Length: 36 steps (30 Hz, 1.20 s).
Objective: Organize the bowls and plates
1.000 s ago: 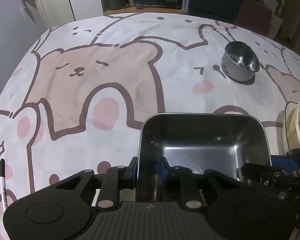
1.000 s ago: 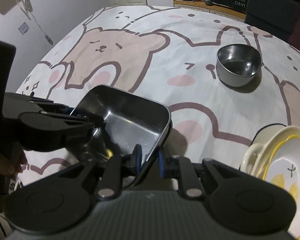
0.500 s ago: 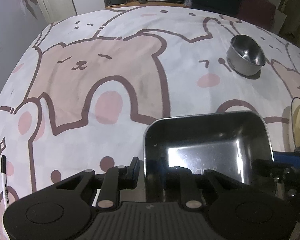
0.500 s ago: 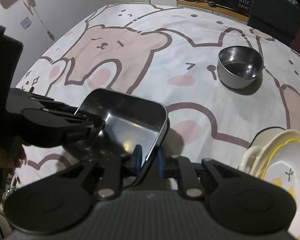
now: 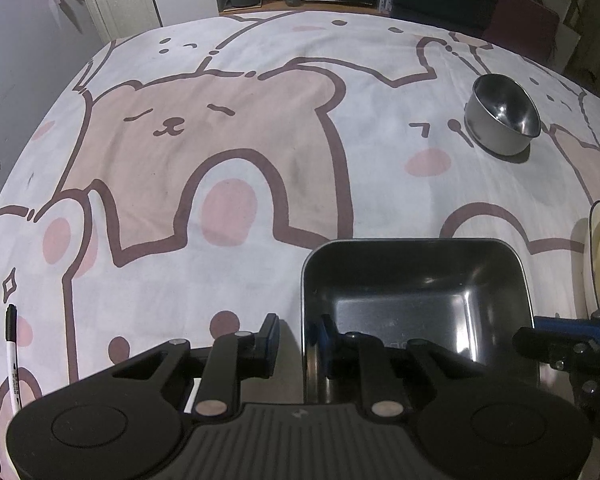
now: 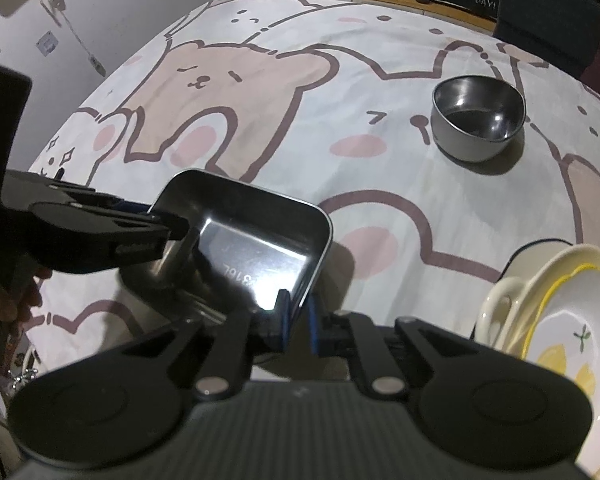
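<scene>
R tongs (image 6: 296, 322) just closed onto the steel tray's (image 6: 236, 232) rim and grip it. L tongs (image 5: 296, 338) sit slightly open astride the opposite wall, not visibly clamped. Tray's at the near tabletop (image 5: 380, 184) edge, prob ready to lift.

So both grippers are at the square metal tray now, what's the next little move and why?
Probably lift the metal tray level. The right gripper, whose jaws have just been closing, pinches its near rim, while the left gripper straddles another rim with a visible gap, so tighten left first.

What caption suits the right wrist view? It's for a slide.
Both grippers straddle the rectangular steel tray's walls, right gripper closing; round steel bowl beyond.
</scene>
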Tool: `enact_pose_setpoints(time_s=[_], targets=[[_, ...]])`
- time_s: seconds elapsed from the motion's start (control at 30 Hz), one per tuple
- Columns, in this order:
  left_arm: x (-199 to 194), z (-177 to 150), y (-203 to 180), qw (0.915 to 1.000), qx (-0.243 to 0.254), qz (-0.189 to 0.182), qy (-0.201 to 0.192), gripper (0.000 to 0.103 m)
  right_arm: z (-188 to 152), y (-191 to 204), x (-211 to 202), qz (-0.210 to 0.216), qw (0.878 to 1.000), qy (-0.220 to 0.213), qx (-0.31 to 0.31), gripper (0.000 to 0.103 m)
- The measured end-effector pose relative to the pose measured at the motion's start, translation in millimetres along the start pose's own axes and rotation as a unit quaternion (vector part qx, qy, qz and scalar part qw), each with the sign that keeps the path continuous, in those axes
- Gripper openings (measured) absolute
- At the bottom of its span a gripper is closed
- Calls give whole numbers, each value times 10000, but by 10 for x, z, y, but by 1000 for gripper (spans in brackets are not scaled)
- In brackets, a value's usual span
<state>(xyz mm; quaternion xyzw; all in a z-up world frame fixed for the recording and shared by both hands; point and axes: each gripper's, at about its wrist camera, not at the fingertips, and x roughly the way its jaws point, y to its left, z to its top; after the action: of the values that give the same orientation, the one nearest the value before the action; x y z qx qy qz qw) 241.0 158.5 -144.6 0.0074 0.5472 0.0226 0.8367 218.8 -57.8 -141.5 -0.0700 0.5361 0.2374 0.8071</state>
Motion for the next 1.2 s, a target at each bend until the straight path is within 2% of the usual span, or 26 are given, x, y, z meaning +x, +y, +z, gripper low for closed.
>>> enact_pose_setpoints(time_s=[0.4,0.6,0.7,0.77,0.87,0.9,0.93,0.97,1.13,1.2], targets=[[-22,11,-2,10000,-12,10,-42,22,-20,-27,11,155,9998,74,112,11],[-76,-10,3,9998,-70,-162,-56,24,-31,-63,-11,288,9995,29,162,14],[-116,-24,-2,9997,-77,-213,-78,32,-32,-78,-43,360,9992,-39,149,17],[-153,-34,2,9995,-108,-257,-120,37,-33,-92,-68,387,9991,-78,166,24],[-209,-53,11,9991,-183,-320,-199,53,-38,-101,-114,420,9989,-154,149,35],[-227,-58,14,9990,-200,-336,-225,62,-39,-100,-133,448,9987,-187,133,38],[-253,-61,19,9987,-225,-363,-264,70,-38,-98,-151,463,9986,-221,109,45],[-283,-63,22,9984,-248,-407,-313,74,-45,-97,-181,478,9985,-258,76,50],[-513,-73,1,9946,-293,-587,-807,103,-45,-109,-368,578,9970,-517,28,68],[-612,-71,-30,9922,-293,-559,-1072,103,-31,-164,-479,561,9960,-688,85,76]])
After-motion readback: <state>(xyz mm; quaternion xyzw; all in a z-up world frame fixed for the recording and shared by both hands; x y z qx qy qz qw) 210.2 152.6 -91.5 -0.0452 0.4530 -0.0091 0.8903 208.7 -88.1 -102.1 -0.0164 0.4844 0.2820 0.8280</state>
